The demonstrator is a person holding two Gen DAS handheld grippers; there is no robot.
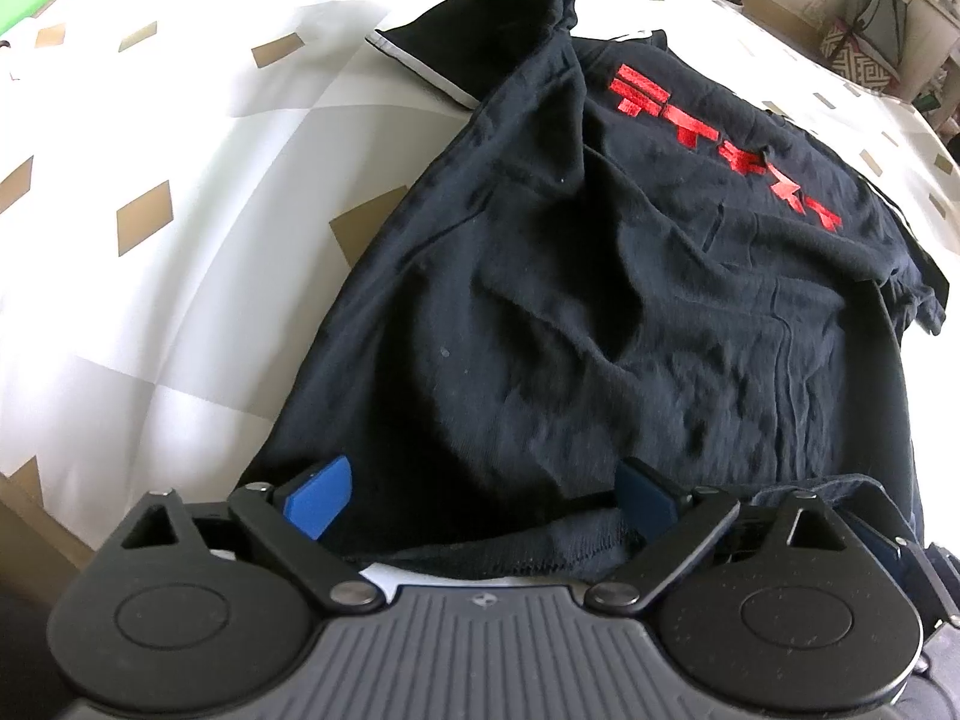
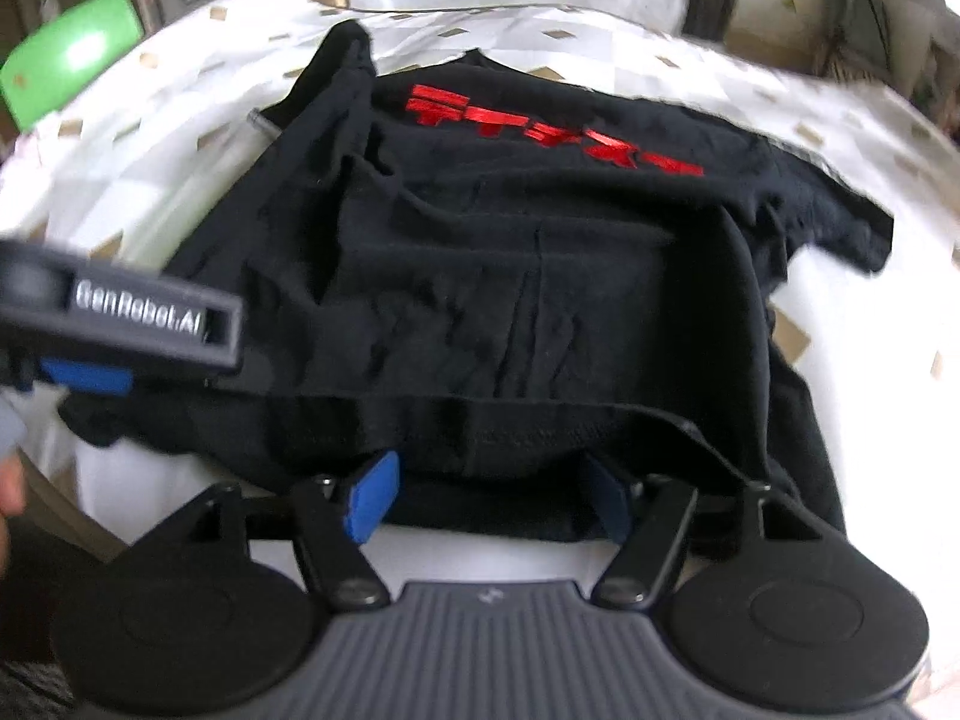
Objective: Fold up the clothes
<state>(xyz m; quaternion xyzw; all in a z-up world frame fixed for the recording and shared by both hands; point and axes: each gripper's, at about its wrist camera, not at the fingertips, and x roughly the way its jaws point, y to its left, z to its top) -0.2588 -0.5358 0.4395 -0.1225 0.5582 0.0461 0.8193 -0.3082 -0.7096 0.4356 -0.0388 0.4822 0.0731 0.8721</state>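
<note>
Black shirt (image 1: 600, 312) with red block lettering (image 1: 726, 144) across its upper part and a pale grey-white band (image 1: 420, 69) edging the sleeve left of the lettering. Beneath the shirt, a white bedcover (image 1: 150, 192) patterned with tan diamonds and faint grey checks. Left gripper (image 1: 480, 495) and right gripper (image 2: 489, 495): black arms, blue pads, ribbed grey bodies. A bright green object (image 2: 66, 66) lies beyond the bedcover's far left corner.
</note>
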